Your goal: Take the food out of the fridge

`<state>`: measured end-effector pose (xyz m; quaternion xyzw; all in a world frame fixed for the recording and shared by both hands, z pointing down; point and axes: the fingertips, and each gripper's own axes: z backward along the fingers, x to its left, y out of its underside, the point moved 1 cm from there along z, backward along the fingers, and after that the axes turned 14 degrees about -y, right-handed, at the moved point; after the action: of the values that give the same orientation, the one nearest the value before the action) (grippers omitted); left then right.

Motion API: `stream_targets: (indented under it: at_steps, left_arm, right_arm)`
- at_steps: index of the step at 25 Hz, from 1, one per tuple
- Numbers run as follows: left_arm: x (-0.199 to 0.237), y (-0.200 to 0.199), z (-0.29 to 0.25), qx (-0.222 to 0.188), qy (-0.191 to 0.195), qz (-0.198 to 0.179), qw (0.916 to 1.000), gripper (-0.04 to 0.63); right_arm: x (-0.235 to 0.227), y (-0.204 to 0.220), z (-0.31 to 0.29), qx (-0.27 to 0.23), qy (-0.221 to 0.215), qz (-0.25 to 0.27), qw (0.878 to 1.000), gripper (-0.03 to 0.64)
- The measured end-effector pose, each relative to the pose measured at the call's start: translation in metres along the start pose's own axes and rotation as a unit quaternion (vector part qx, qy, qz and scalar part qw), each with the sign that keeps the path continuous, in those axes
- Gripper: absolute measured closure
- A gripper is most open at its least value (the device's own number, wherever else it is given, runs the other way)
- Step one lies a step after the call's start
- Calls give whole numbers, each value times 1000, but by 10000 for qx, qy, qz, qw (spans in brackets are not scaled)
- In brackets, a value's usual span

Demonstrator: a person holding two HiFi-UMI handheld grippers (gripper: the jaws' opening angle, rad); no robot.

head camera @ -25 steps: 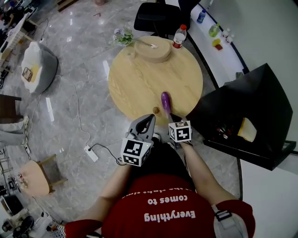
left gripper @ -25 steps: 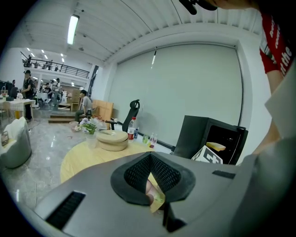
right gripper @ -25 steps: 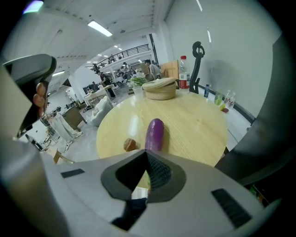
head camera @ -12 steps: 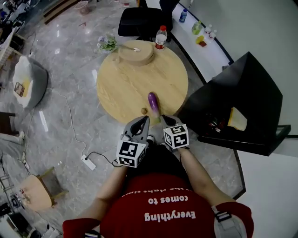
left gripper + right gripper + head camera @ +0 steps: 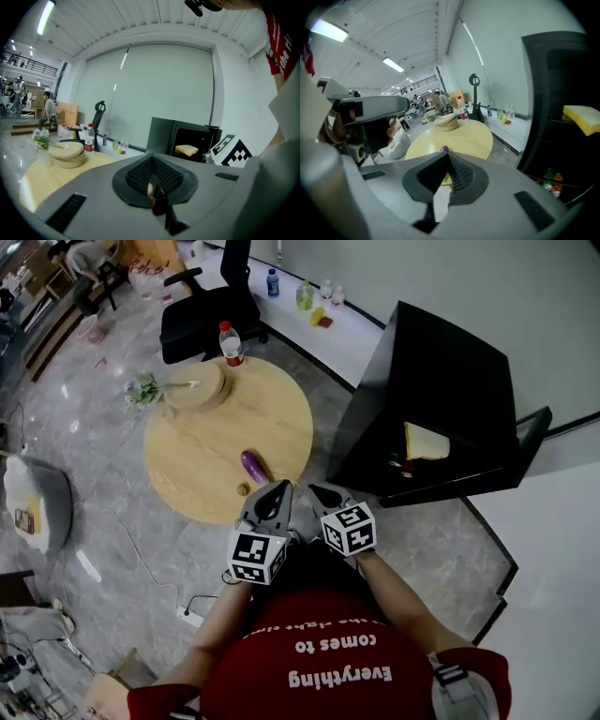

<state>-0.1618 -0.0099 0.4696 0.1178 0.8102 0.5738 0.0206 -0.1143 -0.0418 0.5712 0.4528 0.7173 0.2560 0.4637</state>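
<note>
Wooden and round, the surface [image 5: 192, 442] at left carries a purple eggplant [image 5: 253, 465] near its closer edge and a water bottle [image 5: 230, 343] at its far edge. Just beside the eggplant, a person in a red shirt [image 5: 337, 662] holds two tools side by side: the left tool [image 5: 278, 487] has its jaws pressed together on nothing, and the right tool [image 5: 315, 489] is likewise closed and empty. At right the black fridge [image 5: 450, 362] stands open. A yellow wedge of food [image 5: 425, 441] lies on a shelf inside, well apart from both tools.
</note>
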Motion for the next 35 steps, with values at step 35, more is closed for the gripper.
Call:
stream_targets:
  at_steps: [35]
  left_arm:
    - [-231,-6,-60,118,2306,-1207,9655,592]
  right_arm:
    - [-141,9,207,-2750,1255,-2624,9164,507]
